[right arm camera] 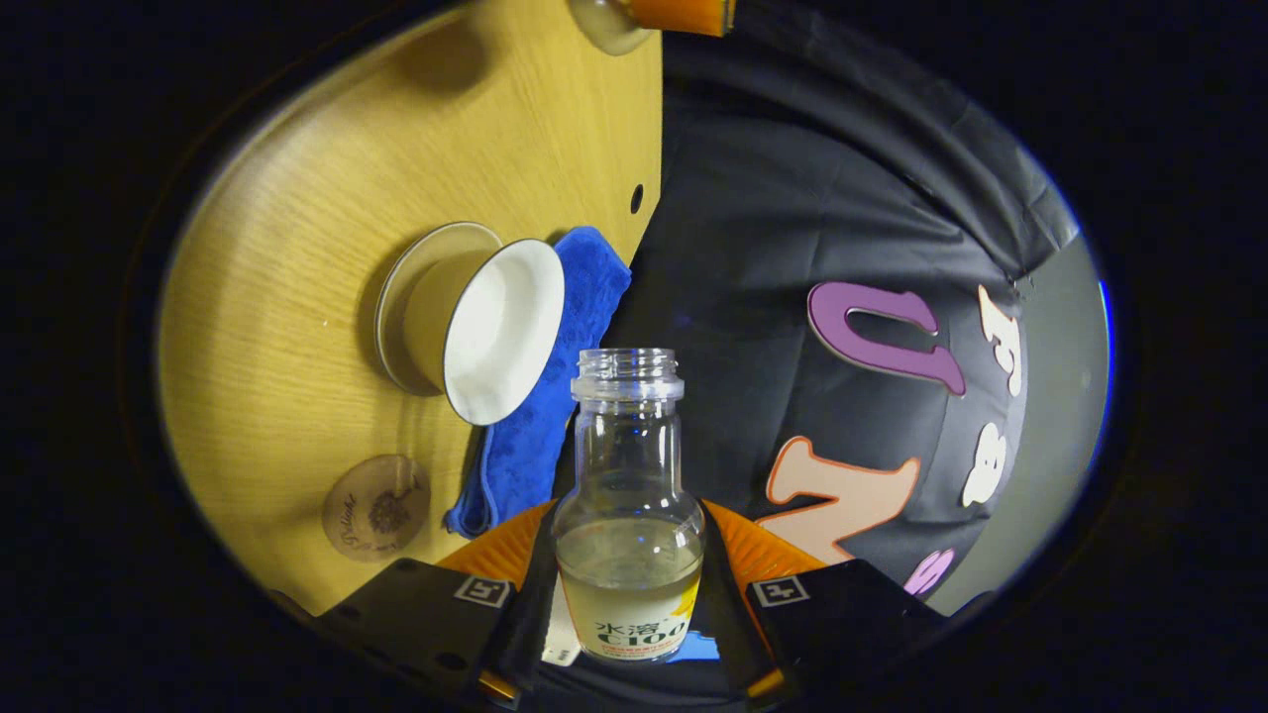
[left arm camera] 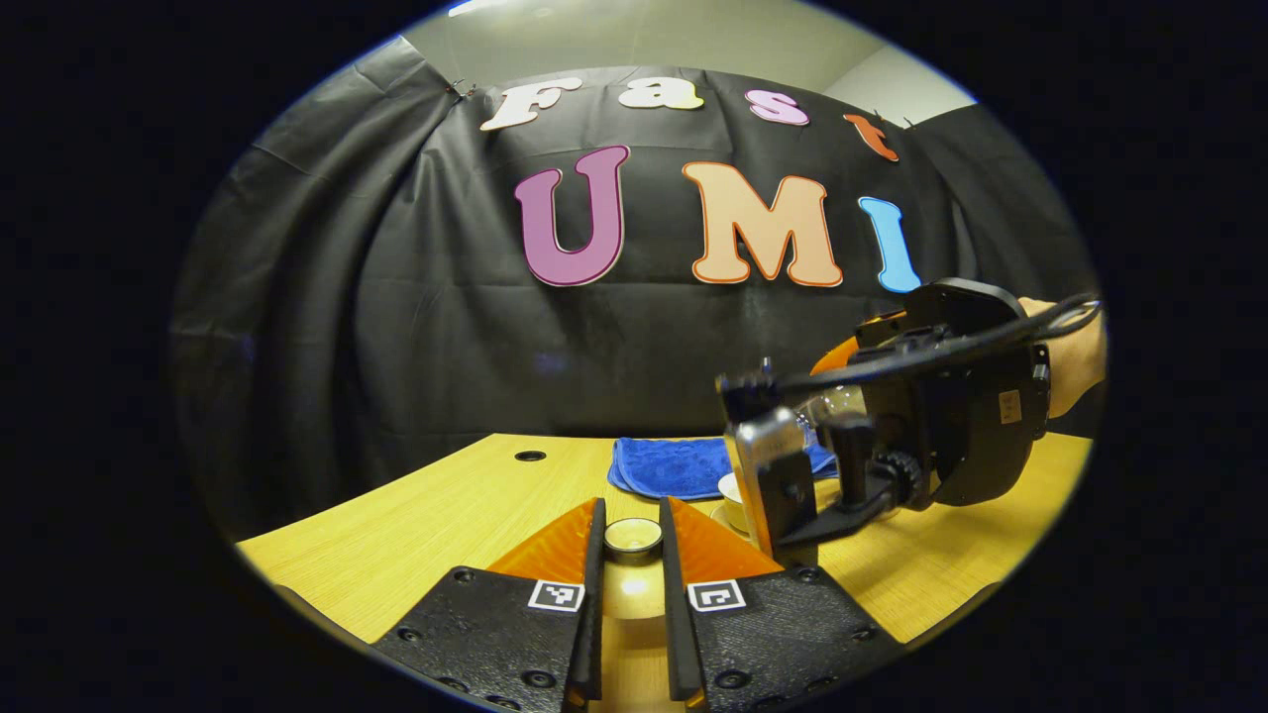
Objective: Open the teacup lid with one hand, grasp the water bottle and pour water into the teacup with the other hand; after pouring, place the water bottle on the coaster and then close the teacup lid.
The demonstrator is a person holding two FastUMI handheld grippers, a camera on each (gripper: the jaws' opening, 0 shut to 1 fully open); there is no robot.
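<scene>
right gripper (right arm camera: 629, 594): both fingers press the body of the water bottle (right arm camera: 628, 495), jaws closed to the bottle's width. bottle uncapped, clear, with liquid pooled at the held end near the label; neck looks empty. the table (right arm camera: 297, 297) stands on edge in the right gripper view, so the bottle's long axis lies roughly level, tipped over for pouring, mouth leading away from the jaws.

key relation: the teacup (right arm camera: 485, 332) on its saucer (right arm camera: 396, 297) sits just beside the bottle mouth, offset to the table side of it; cup mouth open and white inside, no water discernible. judgement: the mouth needs to come over the cup rim and tip further before liquid reaches the neck.

left gripper (left arm camera: 632, 540): jaws drawn narrow around the teacup lid (left arm camera: 633, 536), which sits between the fingertips; fingers appear to touch both sides, held just above the table. the right gripper is the nearer one to the cup.

coaster (right arm camera: 376, 507): bare, near the cup. blue cloth (right arm camera: 555, 396) lies behind the cup.
</scene>
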